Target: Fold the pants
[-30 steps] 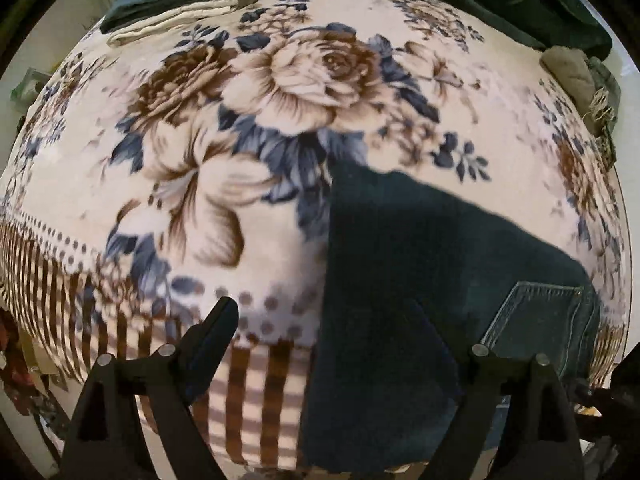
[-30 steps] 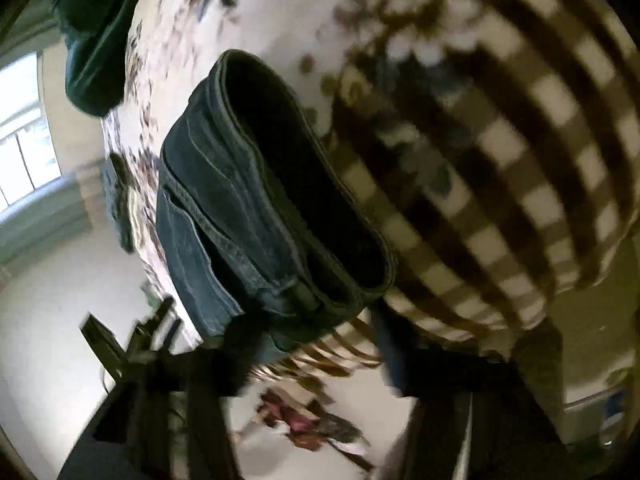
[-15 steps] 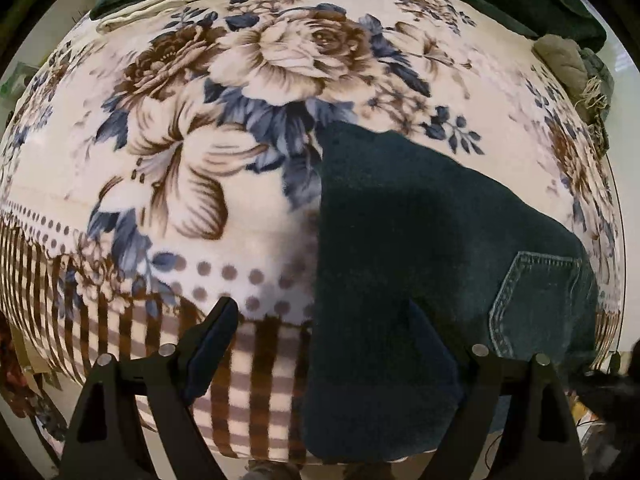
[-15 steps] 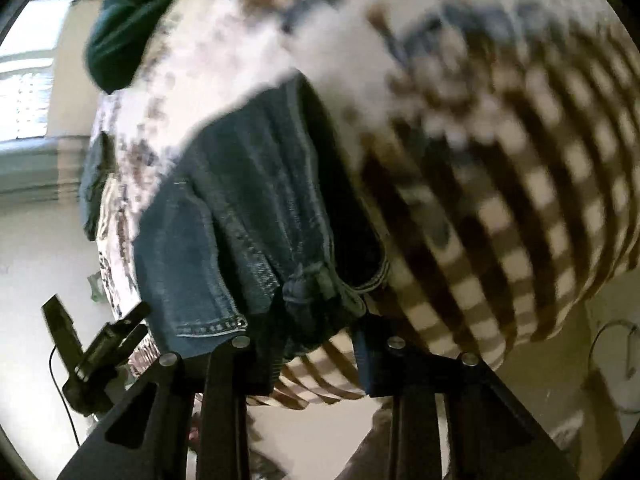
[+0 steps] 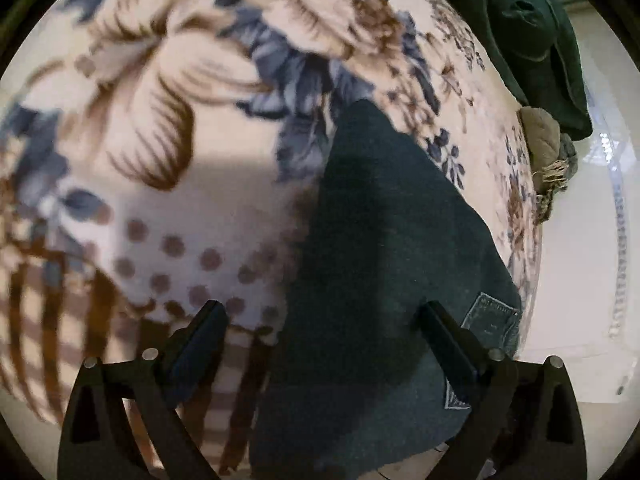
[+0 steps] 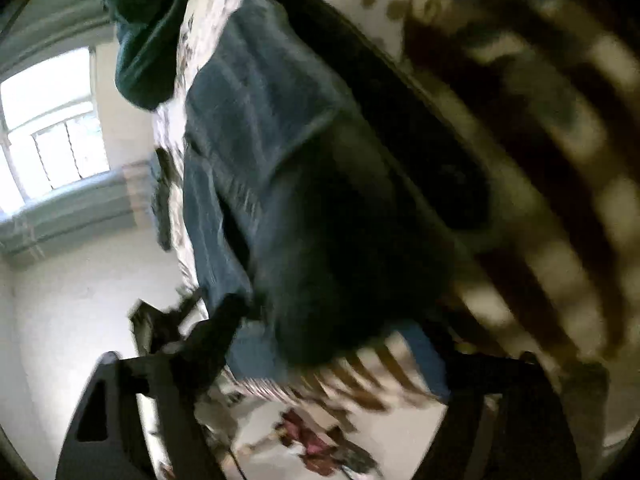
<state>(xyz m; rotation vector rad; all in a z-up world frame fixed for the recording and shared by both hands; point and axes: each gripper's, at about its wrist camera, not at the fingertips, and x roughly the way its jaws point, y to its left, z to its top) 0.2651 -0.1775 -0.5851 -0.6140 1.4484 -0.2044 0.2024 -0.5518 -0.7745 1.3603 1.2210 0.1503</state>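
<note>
Left wrist: pants [image 5: 372, 280] between spread fingers [image 5: 200, 332].

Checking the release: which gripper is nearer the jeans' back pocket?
Left. Left gripper, jaws opening, has one finger beside the back pocket; right gripper, also opening, straddles the jeans' folded end.

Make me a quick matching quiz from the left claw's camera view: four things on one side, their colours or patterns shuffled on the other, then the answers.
Things:
1. folded pants
2. blanket
3. heaped cloth at the top right
4. frayed bundle at the blanket's right edge

Looks:
A. dark green
B. olive-tan
C. dark blue denim
D. cream with brown and blue flowers

Pairs: 1-C, 2-D, 3-A, 4-B
</note>
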